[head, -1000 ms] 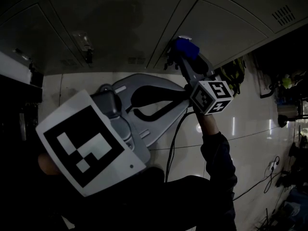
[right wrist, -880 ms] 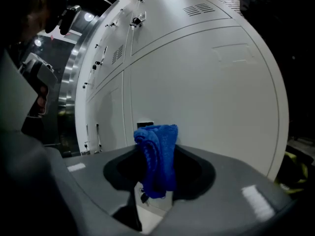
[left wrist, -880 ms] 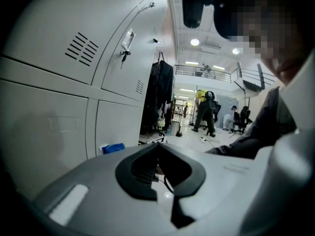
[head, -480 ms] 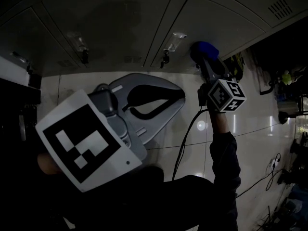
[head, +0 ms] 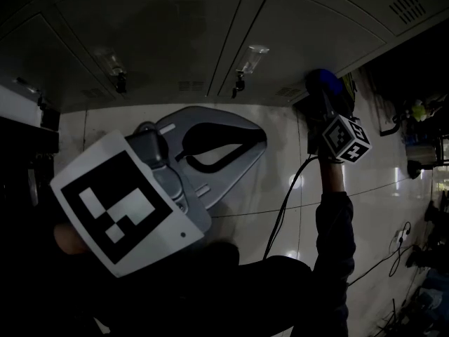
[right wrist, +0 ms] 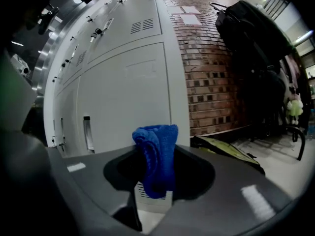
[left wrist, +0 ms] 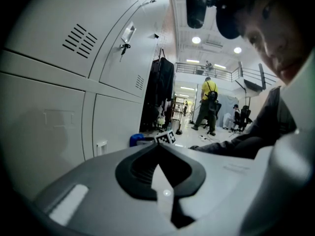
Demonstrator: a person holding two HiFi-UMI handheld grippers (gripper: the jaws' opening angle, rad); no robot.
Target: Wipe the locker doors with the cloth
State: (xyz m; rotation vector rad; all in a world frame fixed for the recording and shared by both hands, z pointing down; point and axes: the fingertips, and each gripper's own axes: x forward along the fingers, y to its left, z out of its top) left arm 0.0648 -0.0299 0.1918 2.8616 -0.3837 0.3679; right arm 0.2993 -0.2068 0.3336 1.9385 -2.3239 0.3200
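Grey locker doors (head: 295,41) span the top of the head view. Over the last second the right gripper (head: 325,100), jaws pinching the blue cloth (right wrist: 157,151), has slid rightward along the doors' lower edge to the right door's corner; this stroke looks nearly spent. Left gripper (head: 261,140) idle, jaws pressed together, empty.

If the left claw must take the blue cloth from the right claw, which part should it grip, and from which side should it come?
Probably the folded end of the blue cloth that stands out past the tips of the right claw; the rest is pinched between its jaws. Come from the side, across the tips, because the locker door lies straight ahead.
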